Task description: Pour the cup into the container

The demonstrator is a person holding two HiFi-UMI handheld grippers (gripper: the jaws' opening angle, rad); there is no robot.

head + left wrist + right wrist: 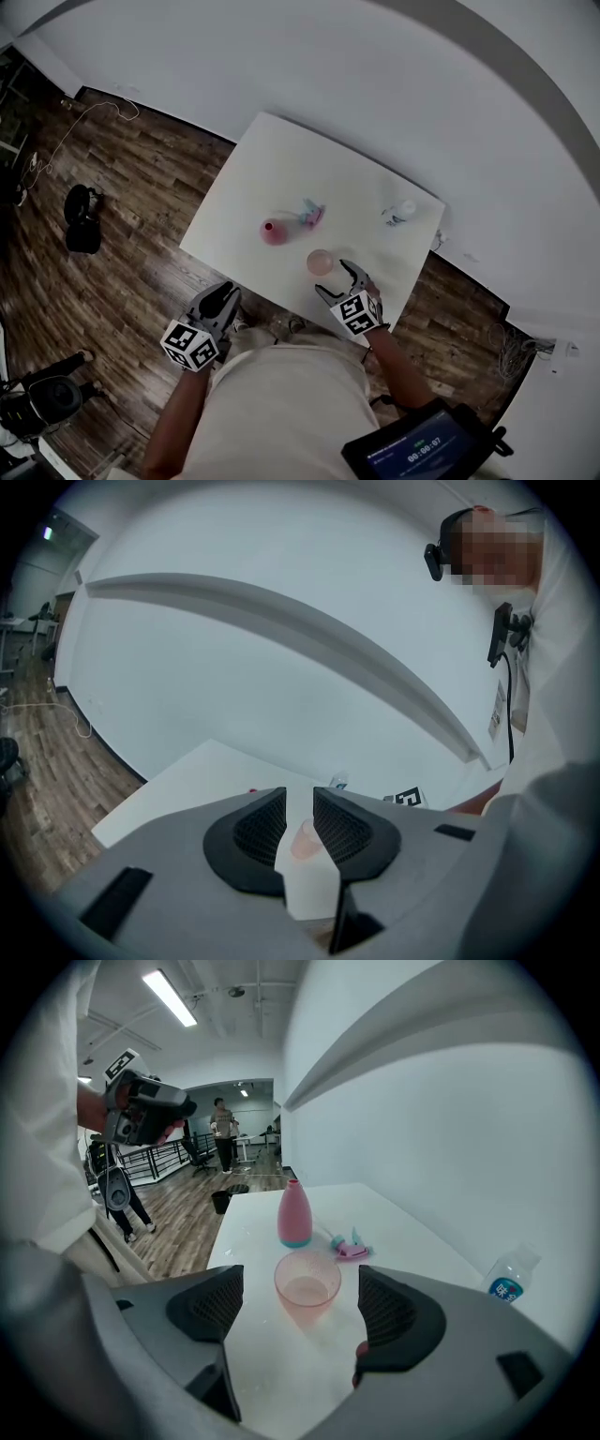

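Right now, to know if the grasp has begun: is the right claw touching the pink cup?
Apart. The right gripper view shows the right claw open, with bare table visible on both sides of the pink cup.

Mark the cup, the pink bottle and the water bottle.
cup (307, 1288): right gripper view, on its inner bottom.
pink bottle (294, 1211): right gripper view, on the middle of its body.
water bottle (507, 1284): right gripper view, on its label.

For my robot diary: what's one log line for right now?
right gripper open, facing pink cup, not touching | left gripper open, empty | pink cup upright on table
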